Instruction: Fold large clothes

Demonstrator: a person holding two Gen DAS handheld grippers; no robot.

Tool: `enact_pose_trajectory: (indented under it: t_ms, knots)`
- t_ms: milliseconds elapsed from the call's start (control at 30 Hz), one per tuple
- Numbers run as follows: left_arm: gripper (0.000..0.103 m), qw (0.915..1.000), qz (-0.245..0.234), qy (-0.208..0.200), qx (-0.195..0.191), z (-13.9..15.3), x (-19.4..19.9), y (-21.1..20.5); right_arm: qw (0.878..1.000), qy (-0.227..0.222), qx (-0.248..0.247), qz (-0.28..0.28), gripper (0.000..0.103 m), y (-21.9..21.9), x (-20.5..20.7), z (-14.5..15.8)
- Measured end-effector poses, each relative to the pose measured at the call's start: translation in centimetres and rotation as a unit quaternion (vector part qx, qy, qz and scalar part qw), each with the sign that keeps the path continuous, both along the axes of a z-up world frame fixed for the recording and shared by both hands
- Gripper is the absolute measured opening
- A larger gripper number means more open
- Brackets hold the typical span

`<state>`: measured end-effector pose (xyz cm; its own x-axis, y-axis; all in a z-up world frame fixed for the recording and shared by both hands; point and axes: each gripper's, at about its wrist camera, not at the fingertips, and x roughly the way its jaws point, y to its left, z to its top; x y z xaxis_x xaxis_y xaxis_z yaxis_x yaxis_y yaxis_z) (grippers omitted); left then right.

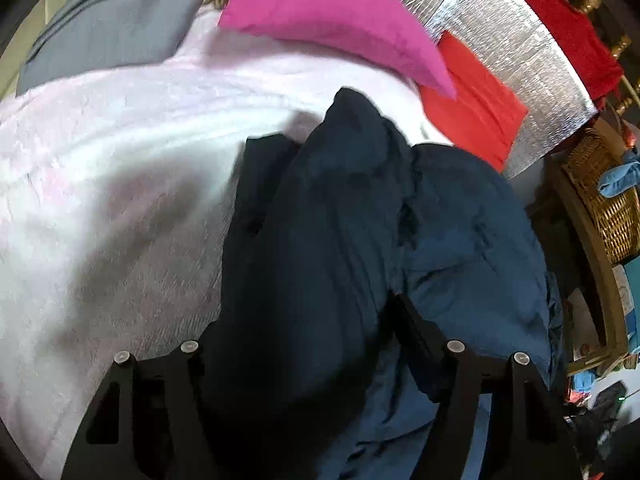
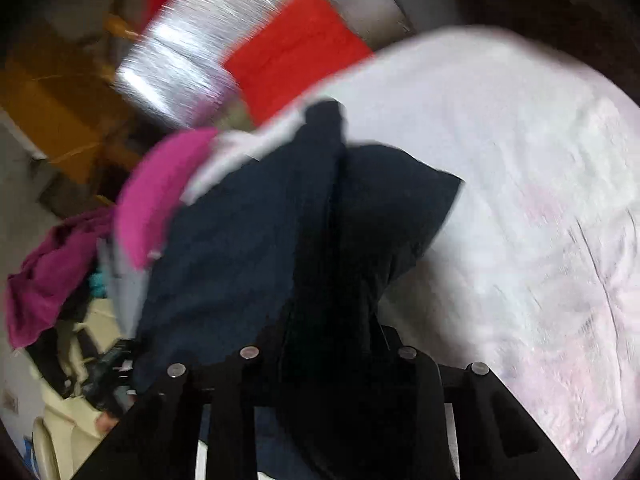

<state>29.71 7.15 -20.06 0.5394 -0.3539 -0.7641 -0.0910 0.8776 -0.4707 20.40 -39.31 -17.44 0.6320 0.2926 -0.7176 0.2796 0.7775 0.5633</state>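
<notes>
Garment: a dark navy garment (image 1: 344, 216) lies bunched on a pale pink-white bedspread (image 1: 112, 168), its folds rising into a ridge down the middle of both views.

Left gripper: the left gripper (image 1: 304, 320) points steeply down at the cloth. A thick dark fold runs up between its two black fingers (image 1: 416, 332); the right-hand finger lies against the fold, while the left-hand one is largely hidden behind the cloth. Whether the pads press on the fabric I cannot tell.

Right gripper: the right gripper (image 2: 328, 344) also points down at the garment (image 2: 248, 240). A dark bundle of the cloth fills the whole space between its fingers and hides their tips, so the jaws stand narrowed around it; a firm pinch cannot be confirmed, as the picture is blurred.

Garment relative to tools: in each view the cloth starts at the fingers and spreads away from them, lighter blue to the right in the left wrist view, dark and creased to the left in the right wrist view.

Surroundings: a magenta pillow (image 1: 332, 20) and a red cloth (image 1: 476, 108) lie beyond the garment, near a silver quilted panel (image 1: 500, 40). A wicker basket (image 1: 608, 208) stands off the bed at the right.
</notes>
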Motion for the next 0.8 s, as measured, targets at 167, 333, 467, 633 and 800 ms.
enact_pose_trajectory:
  t_ms: [167,333,467,633,800]
  knots:
    - [0.075,0.9983,0.008,-0.006,0.057,2.3,-1.3,-0.4,0.999,0.003,0.031,-0.038,0.050,-2.1,-1.1,0.2]
    - [0.081,0.9856,0.015,-0.087,0.144,6.7,-4.8,-2.0,0.988,-0.100,-0.048,-0.108,0.057,-3.6,-4.4,5.0]
    - [0.082,0.9728,-0.011,-0.126,0.194,7.8,-7.0,-3.8,0.989,-0.122,-0.062,-0.055,0.045,-0.8,-3.6,5.7]
    - [0.085,0.9659,-0.069,-0.054,0.244,4.0,-5.2,-6.4,0.997,-0.034,-0.068,-0.015,0.044,0.7,-0.6,2.3]
    - [0.087,0.9707,-0.056,-0.049,0.229,4.0,-4.2,-6.3,0.997,-0.011,-0.071,-0.026,0.044,0.7,0.1,1.7]
